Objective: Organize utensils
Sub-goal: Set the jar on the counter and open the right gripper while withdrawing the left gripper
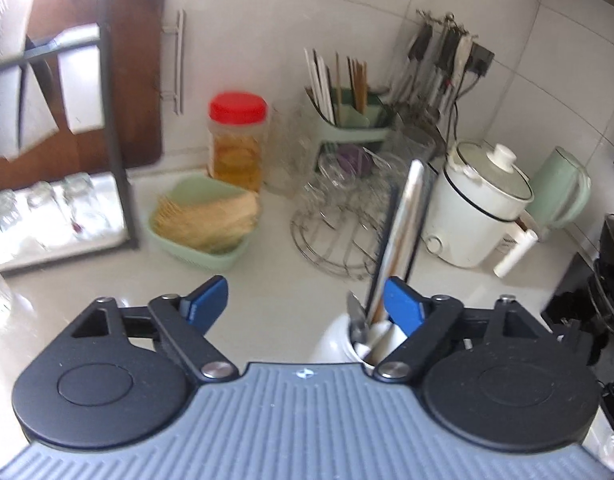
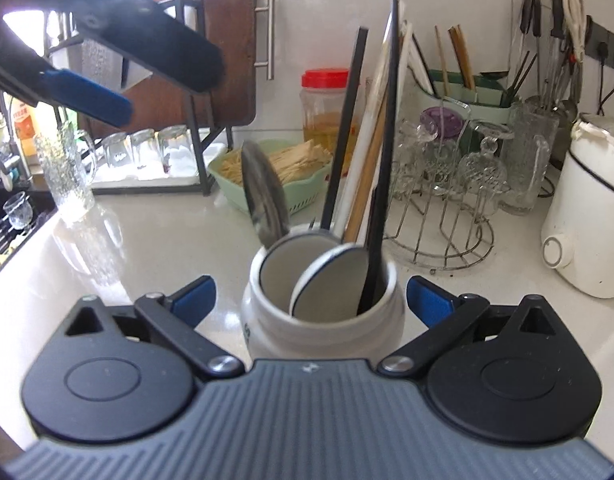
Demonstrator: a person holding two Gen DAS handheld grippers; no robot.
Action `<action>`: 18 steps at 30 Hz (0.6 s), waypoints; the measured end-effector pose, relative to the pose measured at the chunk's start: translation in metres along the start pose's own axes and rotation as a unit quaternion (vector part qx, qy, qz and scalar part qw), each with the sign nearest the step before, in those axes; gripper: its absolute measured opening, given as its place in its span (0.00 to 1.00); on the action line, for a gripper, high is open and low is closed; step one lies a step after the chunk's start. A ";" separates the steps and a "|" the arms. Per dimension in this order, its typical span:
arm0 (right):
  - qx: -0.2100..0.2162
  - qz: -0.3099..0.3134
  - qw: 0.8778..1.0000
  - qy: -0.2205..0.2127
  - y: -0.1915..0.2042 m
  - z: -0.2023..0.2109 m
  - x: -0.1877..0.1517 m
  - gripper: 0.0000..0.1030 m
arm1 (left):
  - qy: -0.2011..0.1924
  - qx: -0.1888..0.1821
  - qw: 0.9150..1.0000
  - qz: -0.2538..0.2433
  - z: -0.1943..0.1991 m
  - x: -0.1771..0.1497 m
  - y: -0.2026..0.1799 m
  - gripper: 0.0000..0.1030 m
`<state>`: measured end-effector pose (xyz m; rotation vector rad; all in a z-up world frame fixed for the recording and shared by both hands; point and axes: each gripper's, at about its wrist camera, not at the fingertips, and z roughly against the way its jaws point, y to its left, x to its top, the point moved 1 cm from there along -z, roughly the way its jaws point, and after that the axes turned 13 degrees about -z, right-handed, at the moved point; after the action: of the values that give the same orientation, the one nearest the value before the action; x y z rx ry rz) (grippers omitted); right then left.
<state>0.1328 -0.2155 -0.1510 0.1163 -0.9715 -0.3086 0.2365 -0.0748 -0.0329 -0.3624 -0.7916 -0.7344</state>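
A white ceramic jar (image 2: 323,332) stands on the pale counter (image 2: 147,248), between the fingers of my right gripper (image 2: 311,300). That gripper is open, and its blue pads (image 2: 195,300) stand clear of the jar's sides. The jar holds a metal spoon (image 2: 263,200), black chopsticks (image 2: 347,120), wooden chopsticks and white ceramic spoons (image 2: 331,280). My left gripper (image 1: 305,304) is open and empty, and the jar (image 1: 339,348) sits just beside its right finger with a metal handle (image 1: 409,216) sticking up. In the right wrist view the left gripper (image 2: 119,68) hangs at the upper left, above the counter.
Behind the jar are a green basket of wooden sticks (image 2: 303,196), a red-lidded jar (image 2: 327,108), a wire rack of upturned glasses (image 2: 447,184) and a green chopstick caddy (image 2: 467,96). A white cooker (image 2: 587,208) is at the right. A glass pitcher (image 2: 67,168) and a dish rack (image 2: 147,152) are at the left.
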 end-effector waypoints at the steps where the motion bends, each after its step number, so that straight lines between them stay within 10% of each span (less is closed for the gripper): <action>1: -0.002 -0.007 1.000 -0.002 -0.001 0.002 0.003 1.00 | -0.002 0.005 1.000 -0.004 0.003 0.002 0.002 0.89; 18: -0.041 -0.088 0.993 -0.060 -0.018 0.096 0.062 1.00 | -0.031 0.043 0.998 -0.014 0.071 0.010 0.001 0.93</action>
<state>0.0821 -0.2485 -0.0516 0.1096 -1.0681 -0.5219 0.2055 -0.0400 0.0218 -0.2991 -0.8863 -0.7164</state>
